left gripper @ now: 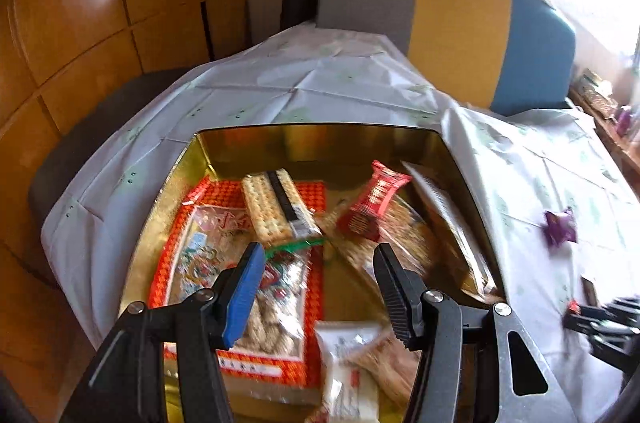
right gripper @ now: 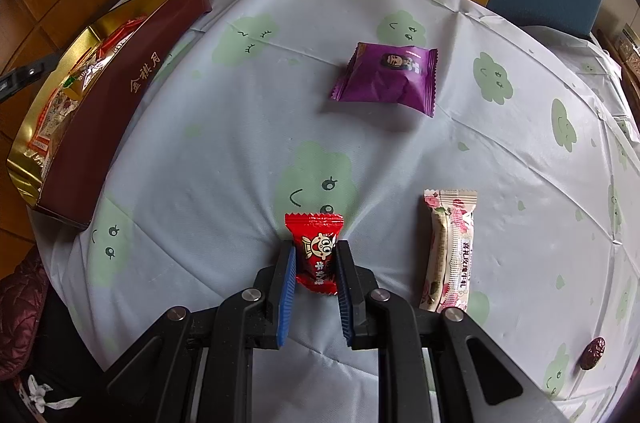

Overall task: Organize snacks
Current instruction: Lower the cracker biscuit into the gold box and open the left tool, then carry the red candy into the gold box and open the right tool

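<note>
My left gripper (left gripper: 318, 249) hangs open over the gold-lined box (left gripper: 304, 139), nothing between its fingers. Inside lie a cracker pack (left gripper: 276, 203), a red snack packet (left gripper: 376, 199), a big red-bordered bag (left gripper: 224, 263) and a white wrapped bar (left gripper: 348, 355). In the right wrist view my right gripper (right gripper: 316, 249) is shut on a small red candy (right gripper: 316, 251) that rests on the tablecloth. A purple packet (right gripper: 388, 77) lies farther off, and a pink-and-white bar (right gripper: 450, 249) lies to the right. The box (right gripper: 112, 103) stands at the left.
A pale cloth with green cloud faces (right gripper: 248, 127) covers the table. A dark red date (right gripper: 593, 353) sits near the right edge. A grey, yellow and blue bench back (left gripper: 460, 27) stands behind the table, wooden panelling (left gripper: 80, 23) to the left.
</note>
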